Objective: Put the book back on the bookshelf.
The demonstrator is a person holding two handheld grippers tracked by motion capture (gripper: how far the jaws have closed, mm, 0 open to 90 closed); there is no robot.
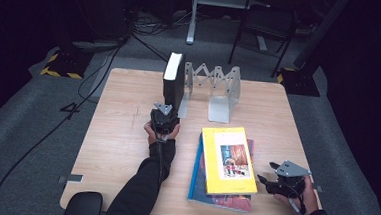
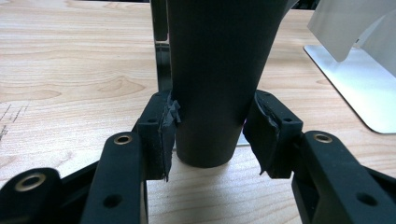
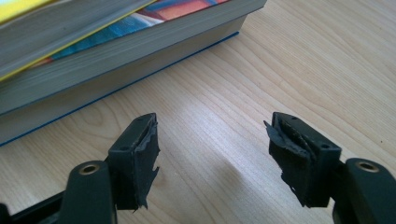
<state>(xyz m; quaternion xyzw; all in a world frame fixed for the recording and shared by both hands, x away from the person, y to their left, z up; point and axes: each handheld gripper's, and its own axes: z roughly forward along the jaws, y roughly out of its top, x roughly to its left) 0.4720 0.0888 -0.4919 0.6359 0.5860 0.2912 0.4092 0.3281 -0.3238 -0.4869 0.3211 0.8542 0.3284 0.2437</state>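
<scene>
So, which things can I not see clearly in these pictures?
- Black book in the left gripper view: its top is cut off by the frame edge; whether the right pad touches it cannot be told.
- Cover picture on the yellow book, high view: too small to read.
- Blue book, high view: mostly covered by the books above.
- Right gripper, high view: jaws dark, too small.

High view: above the person's side, looking forward and down, far enough to take in the whole table point(image 1: 122, 133). Left gripper view: low, very close, facing the upright black book point(image 2: 219, 70). Right gripper view: low over the tabletop, close, facing the book stack point(image 3: 116, 51). Black book and stack also in high view.
</scene>
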